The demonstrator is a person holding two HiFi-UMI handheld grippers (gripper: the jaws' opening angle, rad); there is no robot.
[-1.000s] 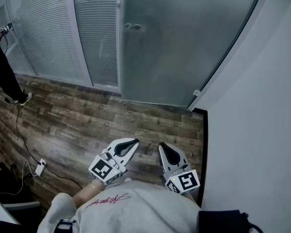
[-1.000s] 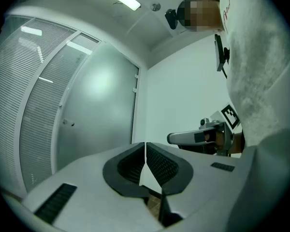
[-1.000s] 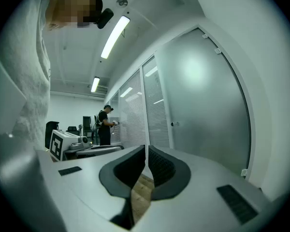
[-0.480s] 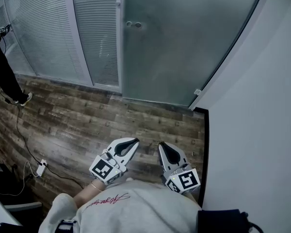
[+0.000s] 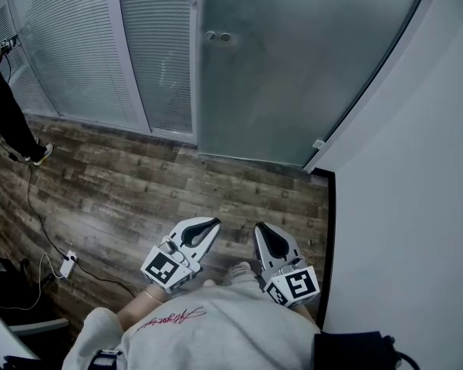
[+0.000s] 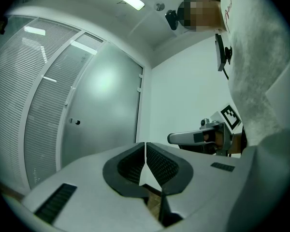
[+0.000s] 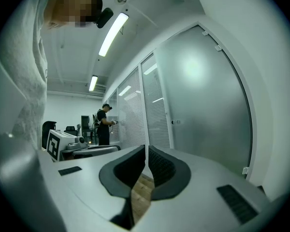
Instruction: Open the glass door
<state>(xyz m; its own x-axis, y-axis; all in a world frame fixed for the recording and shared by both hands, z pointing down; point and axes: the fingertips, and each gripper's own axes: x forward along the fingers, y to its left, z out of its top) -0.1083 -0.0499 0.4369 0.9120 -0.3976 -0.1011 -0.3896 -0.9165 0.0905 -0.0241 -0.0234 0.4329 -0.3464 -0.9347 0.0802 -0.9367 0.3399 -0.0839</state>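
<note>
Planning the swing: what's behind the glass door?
Nothing can be made out. The glass door is frosted: only a soft glow shows through, so anything behind it is hidden. Just its knob shows, near the left edge.

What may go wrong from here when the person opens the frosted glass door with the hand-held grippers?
1. The glass door shows only two small round fittings near its left edge; jaws may slip off them.
2. The left hand-held gripper and right hand-held gripper are both shut, so one must open first or it only bumps the glass.
3. A cable lies on the floor at left; a sidestep may catch it.
</note>
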